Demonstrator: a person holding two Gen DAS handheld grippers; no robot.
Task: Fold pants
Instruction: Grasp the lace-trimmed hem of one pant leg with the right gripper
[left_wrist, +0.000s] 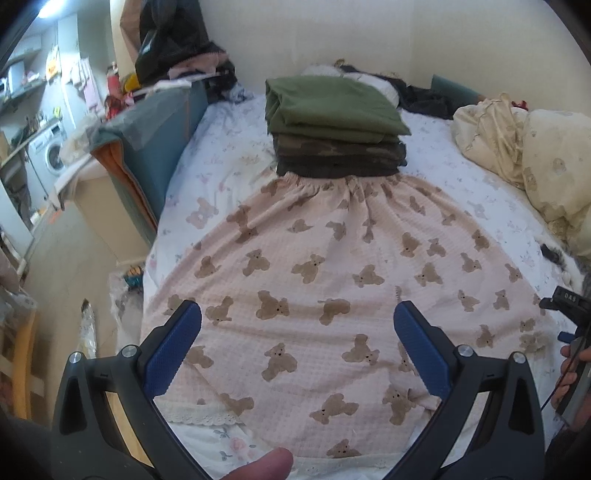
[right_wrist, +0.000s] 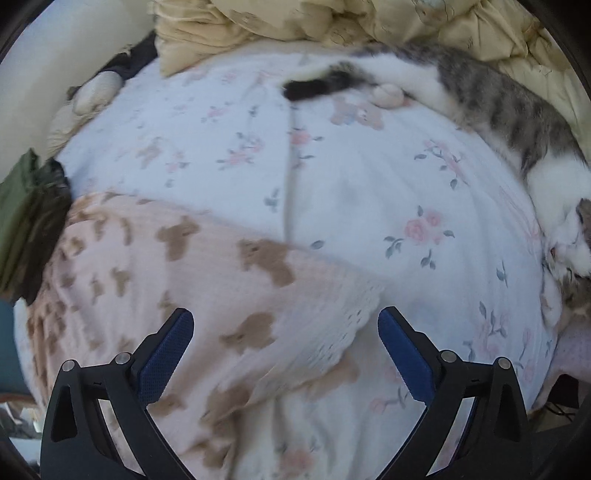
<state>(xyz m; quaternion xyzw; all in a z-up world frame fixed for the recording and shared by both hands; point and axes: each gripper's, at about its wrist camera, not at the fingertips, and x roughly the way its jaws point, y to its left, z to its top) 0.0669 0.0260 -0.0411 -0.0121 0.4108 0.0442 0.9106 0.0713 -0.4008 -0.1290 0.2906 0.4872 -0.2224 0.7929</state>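
Note:
Pink pants with brown teddy bears (left_wrist: 314, 280) lie spread flat on the bed, waistband at the far end, lace hems near me. My left gripper (left_wrist: 297, 317) is open and hovers above the lower legs, holding nothing. My right gripper (right_wrist: 285, 319) is open above the right leg's lace hem (right_wrist: 351, 325), holding nothing; the pants (right_wrist: 166, 295) fill the left of that view. The right gripper's body also shows at the right edge of the left wrist view (left_wrist: 565, 306).
A stack of folded green and camouflage clothes (left_wrist: 332, 125) sits just beyond the waistband. A grey and white cat (right_wrist: 498, 110) lies on the floral sheet (right_wrist: 369, 184) at the right. A cream duvet (left_wrist: 528, 147) is bunched at the right. The bed's left edge drops to the floor (left_wrist: 74, 258).

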